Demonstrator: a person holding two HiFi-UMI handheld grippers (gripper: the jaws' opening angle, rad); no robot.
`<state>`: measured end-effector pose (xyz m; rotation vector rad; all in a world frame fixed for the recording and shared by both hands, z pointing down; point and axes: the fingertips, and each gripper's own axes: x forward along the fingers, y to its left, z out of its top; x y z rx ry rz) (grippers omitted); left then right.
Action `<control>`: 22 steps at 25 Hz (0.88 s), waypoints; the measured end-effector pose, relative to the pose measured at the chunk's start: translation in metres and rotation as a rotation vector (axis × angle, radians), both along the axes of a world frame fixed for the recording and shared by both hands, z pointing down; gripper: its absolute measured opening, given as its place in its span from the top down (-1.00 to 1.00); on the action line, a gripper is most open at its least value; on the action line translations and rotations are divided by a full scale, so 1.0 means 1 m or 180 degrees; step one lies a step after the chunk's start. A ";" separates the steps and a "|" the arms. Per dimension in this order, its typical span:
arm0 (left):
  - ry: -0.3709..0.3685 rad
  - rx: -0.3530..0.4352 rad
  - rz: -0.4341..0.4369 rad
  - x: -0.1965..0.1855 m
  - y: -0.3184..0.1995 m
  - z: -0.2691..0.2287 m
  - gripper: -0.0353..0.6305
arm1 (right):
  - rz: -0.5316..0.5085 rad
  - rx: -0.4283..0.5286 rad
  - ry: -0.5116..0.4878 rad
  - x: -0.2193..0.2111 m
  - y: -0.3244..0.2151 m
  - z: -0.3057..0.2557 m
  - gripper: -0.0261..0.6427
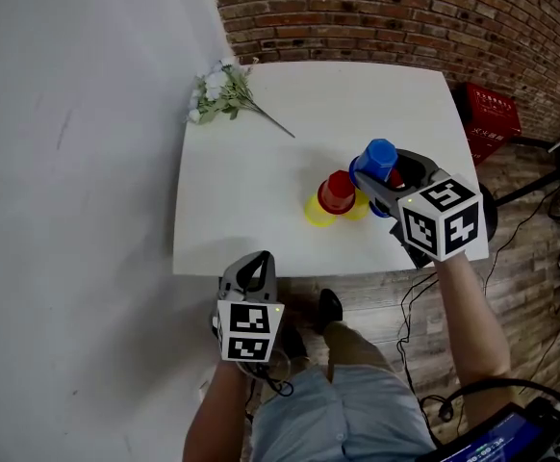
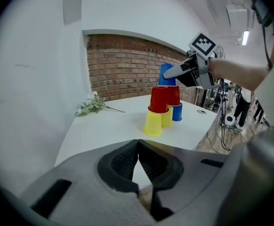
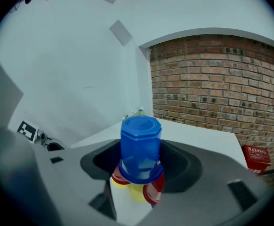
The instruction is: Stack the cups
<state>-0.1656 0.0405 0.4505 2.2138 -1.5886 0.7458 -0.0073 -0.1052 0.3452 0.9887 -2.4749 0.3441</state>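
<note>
We think the cup tower is nearly done. On the white worktop [image 1: 251, 191], two yellow cups [image 2: 153, 123] and a low blue cup [image 2: 177, 112] stand mouth down in the bottom row; two red cups [image 2: 164, 99] sit mouth down on top of them. Only the last cup is left to go on.

That last one is the top blue cup [image 3: 141, 145]. It is up over the red cups, between the jaws of the right hand-held gripper [image 1: 384, 173]; the jaws stand quite wide and press on its sides, so it is held. We cannot tell if its rim touches the red cups yet. It is upside down, with its wide mouth down and its flat bottom up; its long way runs straight up and down, in line with the tower. What is left, we think, is to set it down and let go.

The left hand-held gripper [image 2: 138, 154] is closed tight and holds nothing; it waits at the near edge of the worktop, well apart from the cups.
</note>
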 end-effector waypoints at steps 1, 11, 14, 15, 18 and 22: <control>0.0003 -0.0004 -0.0003 0.000 0.000 0.001 0.87 | -0.0003 0.0006 0.0009 0.000 0.000 0.000 0.14; 0.0016 -0.0012 -0.0031 -0.001 -0.001 0.002 0.87 | -0.0036 0.0025 0.0042 -0.001 -0.001 0.005 0.06; 0.0023 -0.0011 -0.0030 -0.001 -0.002 0.002 0.87 | -0.0029 0.0040 0.0028 -0.003 -0.001 0.003 0.05; 0.0025 -0.0011 -0.0028 -0.001 -0.001 0.002 0.87 | -0.0026 0.0045 0.0021 -0.003 -0.002 0.002 0.04; 0.0027 -0.0014 -0.0032 -0.002 -0.001 0.002 0.87 | -0.0027 0.0064 0.0009 -0.002 -0.002 0.001 -0.06; 0.0048 0.0017 -0.0056 -0.006 -0.002 -0.003 0.87 | 0.0018 0.0117 -0.0037 0.000 -0.005 -0.008 -0.16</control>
